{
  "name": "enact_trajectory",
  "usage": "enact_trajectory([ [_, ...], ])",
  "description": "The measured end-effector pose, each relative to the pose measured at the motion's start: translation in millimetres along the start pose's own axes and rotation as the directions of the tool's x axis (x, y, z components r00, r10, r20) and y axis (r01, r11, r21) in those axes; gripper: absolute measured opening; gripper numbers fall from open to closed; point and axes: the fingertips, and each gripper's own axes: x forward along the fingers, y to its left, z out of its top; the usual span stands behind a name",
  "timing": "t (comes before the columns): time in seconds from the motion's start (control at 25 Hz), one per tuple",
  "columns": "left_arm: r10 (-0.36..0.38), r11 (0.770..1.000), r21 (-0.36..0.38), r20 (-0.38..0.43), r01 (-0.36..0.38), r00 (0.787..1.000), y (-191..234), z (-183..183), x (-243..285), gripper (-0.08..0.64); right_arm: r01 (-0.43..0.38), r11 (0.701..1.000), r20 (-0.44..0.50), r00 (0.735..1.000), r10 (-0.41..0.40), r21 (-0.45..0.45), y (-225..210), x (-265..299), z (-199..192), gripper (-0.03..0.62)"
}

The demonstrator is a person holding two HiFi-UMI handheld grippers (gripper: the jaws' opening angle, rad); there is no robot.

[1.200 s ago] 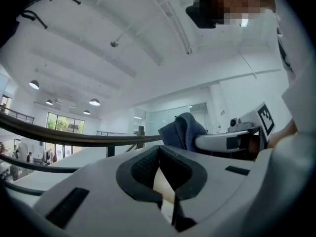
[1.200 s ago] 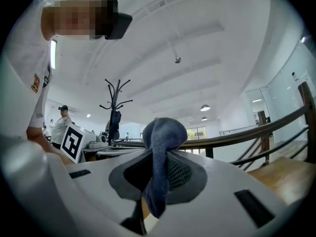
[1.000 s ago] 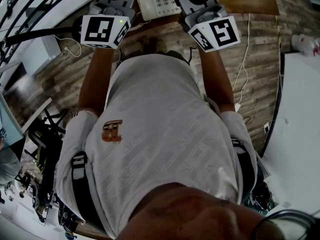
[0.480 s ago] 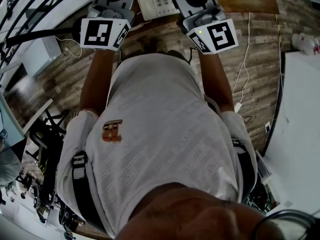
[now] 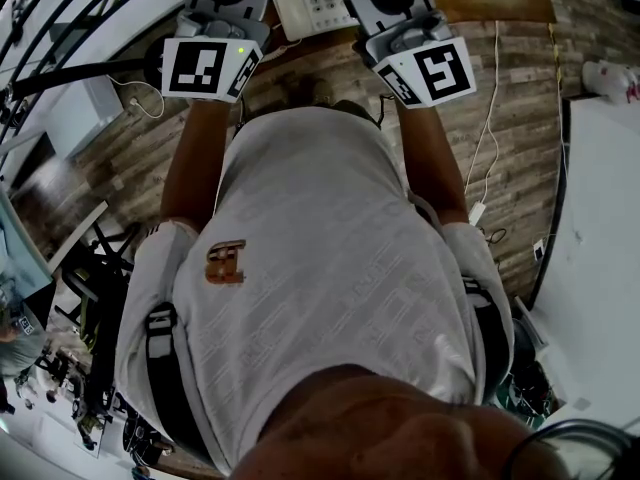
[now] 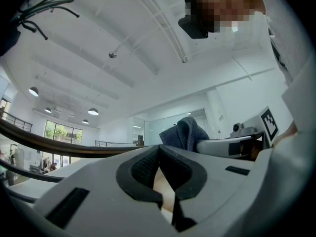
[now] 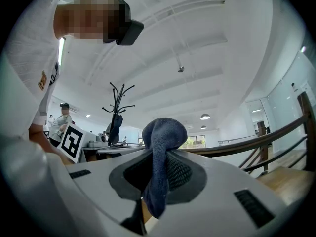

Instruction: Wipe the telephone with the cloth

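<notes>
Head view steeply down; both gripper views tilt upward, sharing cloth (image 7: 160, 147).

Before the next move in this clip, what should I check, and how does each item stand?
1. Cloth clamped in right gripper: ok, jaws shut on it.
2. Left gripper free: ok, jaws together, nothing between.
3. Telephone within reach: ok, it lies between both grippers.
4. Cloth touching telephone: cannot tell, no view shows contact.
5. Handset seated: cannot tell, cut off at the head view's edge.
</notes>
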Motion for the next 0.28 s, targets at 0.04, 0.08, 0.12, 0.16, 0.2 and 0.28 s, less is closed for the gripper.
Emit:
enact_trajectory([
  [0.04, -0.001, 1.0, -0.001, 0.001, 0.001, 1.0, -0.3, 0.5, -0.4, 0.018, 0.001, 1.0, 0.0, 1.0, -0.001, 0.0, 0.3, -0.4, 0.3, 0.071],
  [0.08, -0.002, 1.0, -0.002, 0.001, 0.002, 1.0, -0.6, 1.0, -1.0, 0.018, 0.002, 1.0, 0.0, 1.0, -0.002, 0.001, 0.8, -0.7, 0.8, 0.071],
  [0.12, -0.002, 1.0, -0.002, 0.002, 0.002, 1.0, -0.8, 1.4, -2.0, 0.018, 0.003, 1.0, 0.001, 1.0, -0.003, 0.002, 1.8, -1.0, 1.2, 0.072],
  [0.16, -0.002, 1.0, -0.003, 0.002, 0.003, 1.0, -0.8, 1.6, -3.3, 0.018, 0.003, 1.0, 0.001, 1.0, -0.003, 0.002, 3.0, -1.2, 1.4, 0.071],
  [0.2, -0.002, 1.0, -0.004, 0.002, 0.002, 1.0, -0.7, 1.7, -4.8, 0.018, 0.003, 1.0, 0.002, 1.0, -0.003, 0.003, 4.5, -1.3, 1.6, 0.071],
  [0.28, -0.002, 1.0, -0.005, 0.001, 0.002, 1.0, -0.3, 2.0, -8.1, 0.018, 0.004, 1.0, 0.002, 1.0, -0.004, 0.003, 7.7, -1.3, 1.7, 0.072],
])
